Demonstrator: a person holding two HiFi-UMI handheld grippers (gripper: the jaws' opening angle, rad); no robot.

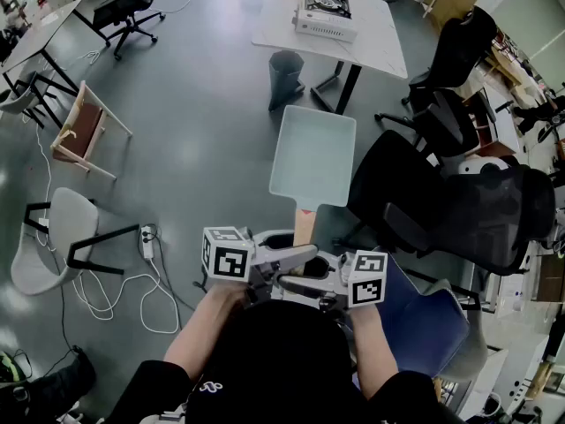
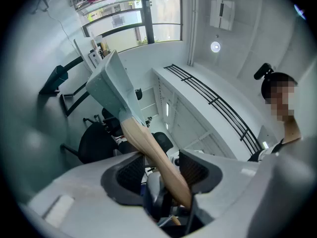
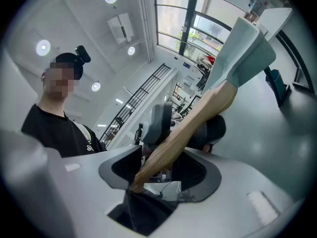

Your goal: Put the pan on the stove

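A pale green square pan (image 1: 313,153) with a wooden handle (image 1: 303,228) hangs in the air in front of me. My left gripper (image 1: 284,256) and right gripper (image 1: 306,286) face each other, both shut on the handle. The left gripper view has the handle (image 2: 154,153) running slantwise between the pads of my left gripper (image 2: 161,170), with the pan (image 2: 109,86) above. The right gripper view has the handle (image 3: 198,118) crossing the pads of my right gripper (image 3: 158,165) up to the pan (image 3: 242,48). A portable stove (image 1: 327,11) sits on a white table (image 1: 375,38) far ahead.
A grey bin (image 1: 285,78) stands by the table's leg. Black office chairs (image 1: 415,193) crowd the right, with a blue chair (image 1: 428,321) beside me. A white chair (image 1: 53,241), a power strip with cables (image 1: 146,241) and a wooden frame (image 1: 79,131) lie left.
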